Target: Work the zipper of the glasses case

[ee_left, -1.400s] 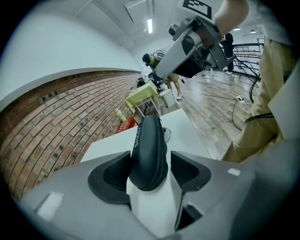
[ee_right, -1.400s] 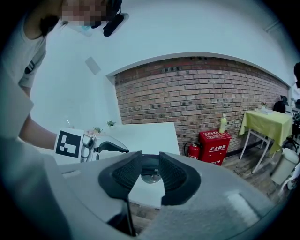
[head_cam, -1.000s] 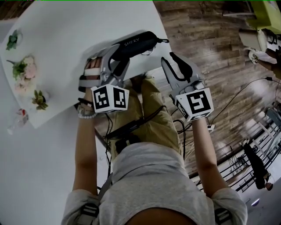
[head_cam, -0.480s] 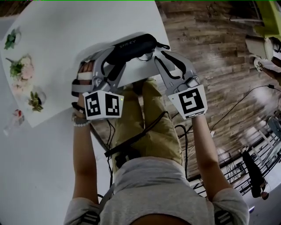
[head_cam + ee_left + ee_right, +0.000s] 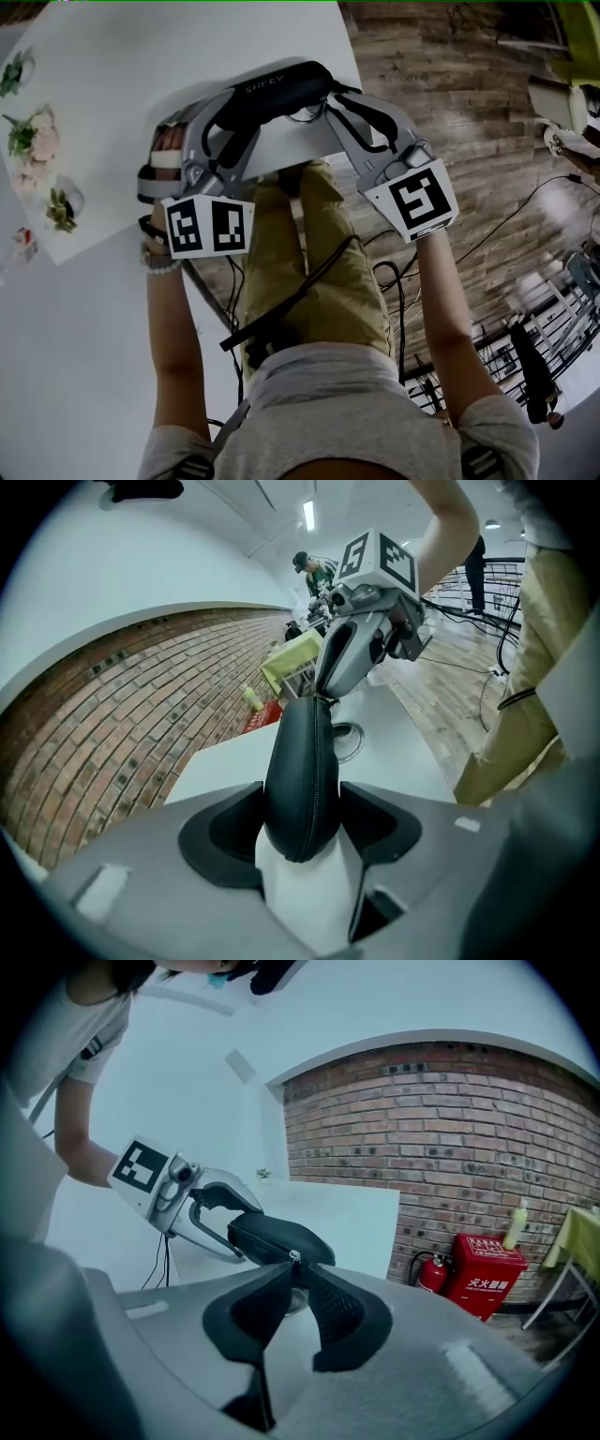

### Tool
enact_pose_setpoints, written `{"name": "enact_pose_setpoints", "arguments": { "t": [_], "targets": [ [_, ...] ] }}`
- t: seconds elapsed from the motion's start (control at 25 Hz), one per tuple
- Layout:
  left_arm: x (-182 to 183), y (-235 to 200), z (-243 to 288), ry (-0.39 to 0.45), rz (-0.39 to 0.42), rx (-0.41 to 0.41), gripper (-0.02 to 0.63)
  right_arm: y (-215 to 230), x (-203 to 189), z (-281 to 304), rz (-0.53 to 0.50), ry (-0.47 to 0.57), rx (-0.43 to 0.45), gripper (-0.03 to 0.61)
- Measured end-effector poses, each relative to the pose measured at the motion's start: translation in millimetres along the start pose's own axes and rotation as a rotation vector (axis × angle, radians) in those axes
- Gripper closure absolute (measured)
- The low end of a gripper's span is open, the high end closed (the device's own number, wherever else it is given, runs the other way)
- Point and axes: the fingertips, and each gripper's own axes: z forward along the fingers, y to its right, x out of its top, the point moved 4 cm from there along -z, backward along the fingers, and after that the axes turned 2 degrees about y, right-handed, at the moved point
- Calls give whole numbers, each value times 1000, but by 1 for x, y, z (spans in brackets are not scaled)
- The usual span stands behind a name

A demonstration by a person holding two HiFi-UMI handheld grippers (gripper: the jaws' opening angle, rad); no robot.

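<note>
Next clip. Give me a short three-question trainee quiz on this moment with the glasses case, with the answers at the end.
1. True or false: the left claw is clamped on one end of the black glasses case.
2. What sits between the tips of the right claw? A a flower; B the zipper pull; C a cable.
3. Fill in: beneath the case is a white ___.
Key: 1 true. 2 B: the right claw's jaws have just been closing, and their tips now pinch the pull. 3 table.
</note>
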Motion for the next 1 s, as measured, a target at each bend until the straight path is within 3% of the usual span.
{"name": "enact_pose_setpoints", "arguments": {
  "t": [1.0],
  "targets": [
    [1, 2, -1, -6, 14, 25, 354, 2, -8, 3, 109, 24, 164, 526]
  ]
}}
